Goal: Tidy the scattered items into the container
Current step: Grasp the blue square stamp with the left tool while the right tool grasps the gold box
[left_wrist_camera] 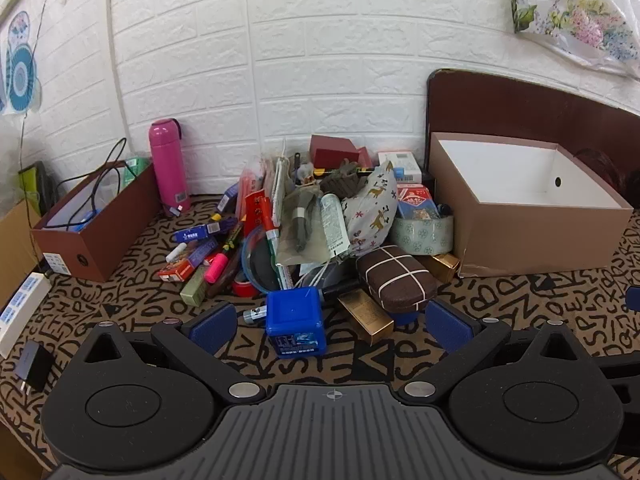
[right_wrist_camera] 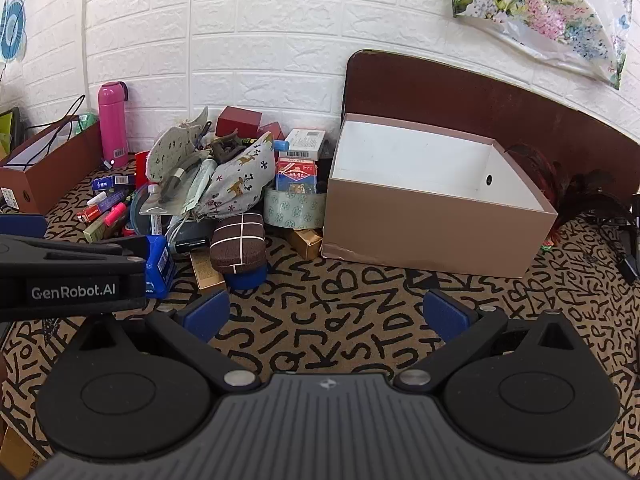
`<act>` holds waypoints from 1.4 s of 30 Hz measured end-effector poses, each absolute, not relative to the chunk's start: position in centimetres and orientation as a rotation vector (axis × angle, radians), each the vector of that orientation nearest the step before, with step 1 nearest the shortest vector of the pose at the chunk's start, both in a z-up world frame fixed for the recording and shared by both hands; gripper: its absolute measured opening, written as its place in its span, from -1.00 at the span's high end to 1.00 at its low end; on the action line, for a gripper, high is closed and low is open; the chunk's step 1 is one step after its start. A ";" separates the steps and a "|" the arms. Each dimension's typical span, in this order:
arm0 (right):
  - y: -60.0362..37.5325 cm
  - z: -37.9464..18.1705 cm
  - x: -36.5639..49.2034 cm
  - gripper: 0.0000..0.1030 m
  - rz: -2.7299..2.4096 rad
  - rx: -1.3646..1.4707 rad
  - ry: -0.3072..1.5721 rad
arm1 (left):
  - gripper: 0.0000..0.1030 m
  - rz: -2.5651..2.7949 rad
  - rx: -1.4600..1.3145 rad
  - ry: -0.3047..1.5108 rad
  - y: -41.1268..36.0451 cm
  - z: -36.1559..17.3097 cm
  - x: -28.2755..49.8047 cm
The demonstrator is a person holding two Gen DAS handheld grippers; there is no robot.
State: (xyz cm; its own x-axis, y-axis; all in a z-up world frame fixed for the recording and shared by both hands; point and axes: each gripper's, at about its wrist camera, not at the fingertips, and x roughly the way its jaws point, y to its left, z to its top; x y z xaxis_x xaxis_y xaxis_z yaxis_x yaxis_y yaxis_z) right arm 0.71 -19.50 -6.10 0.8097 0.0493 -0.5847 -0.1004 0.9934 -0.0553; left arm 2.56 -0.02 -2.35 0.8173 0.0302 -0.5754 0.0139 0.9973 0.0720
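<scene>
A pile of scattered items [left_wrist_camera: 312, 220] lies against the white wall: a deer-print pouch [left_wrist_camera: 372, 208], pens, small boxes, a patterned round tin [left_wrist_camera: 424, 236] and a brown glasses case [left_wrist_camera: 396, 280]. A blue cube box [left_wrist_camera: 295, 318] stands at the pile's front, just ahead of my left gripper [left_wrist_camera: 330, 326], which is open with its pads either side of the cube and apart from it. The empty pink-brown container [left_wrist_camera: 540, 236] stands to the right of the pile. My right gripper [right_wrist_camera: 326, 314] is open over bare patterned cloth, in front of the container [right_wrist_camera: 420, 232].
A brown shoe box [left_wrist_camera: 96, 236] with cables and a pink flask [left_wrist_camera: 168, 164] stand at the left. A white power strip [left_wrist_camera: 20, 308] and a black charger [left_wrist_camera: 32, 368] lie near the left edge. A dark board [right_wrist_camera: 480, 92] and a feather duster [right_wrist_camera: 560, 184] sit behind the container.
</scene>
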 end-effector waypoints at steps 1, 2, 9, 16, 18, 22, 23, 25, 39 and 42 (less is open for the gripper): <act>-19.5 -6.2 0.9 -0.99 0.081 -0.085 0.626 | -1.00 0.010 0.073 0.617 0.0 -2.4 2.7; -19.5 -6.2 1.1 -0.99 0.081 -0.086 0.628 | -1.00 0.010 0.071 0.619 0.1 -2.5 2.9; -19.2 -6.9 2.3 -0.99 0.087 -0.087 0.650 | -1.00 0.008 0.068 0.648 0.3 -3.4 4.2; -18.5 -8.0 3.6 -0.99 0.105 -0.096 0.687 | -1.00 0.004 0.061 0.687 0.8 -4.7 5.5; -18.3 -8.4 4.1 -0.99 0.114 -0.097 0.697 | -1.00 0.007 0.055 0.701 1.1 -5.2 6.1; -18.0 -9.8 5.3 -0.99 0.151 -0.081 0.752 | -1.00 0.018 0.070 0.744 1.7 -6.9 7.2; -17.8 -10.3 5.6 -0.99 0.167 -0.083 0.764 | -1.00 0.020 0.068 0.759 2.0 -7.5 7.5; -17.4 -11.3 6.2 -0.99 0.211 -0.095 0.779 | -1.00 0.029 0.054 0.796 2.7 -8.5 8.2; -14.1 -16.3 10.7 -0.96 0.373 -0.081 0.886 | -0.72 -0.031 0.009 0.874 5.5 -11.1 12.5; -13.4 -16.8 11.2 -0.78 0.412 -0.078 0.876 | -0.63 -0.050 -0.010 0.869 5.7 -11.0 13.2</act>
State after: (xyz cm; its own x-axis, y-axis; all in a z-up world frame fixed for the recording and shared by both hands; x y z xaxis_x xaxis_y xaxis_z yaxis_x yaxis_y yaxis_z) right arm 11.25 -13.43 -16.80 0.5670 0.3188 -0.7596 -0.3823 0.9186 0.1002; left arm 13.17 5.70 -11.00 0.6442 -0.0480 -0.7633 0.0402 0.9988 -0.0289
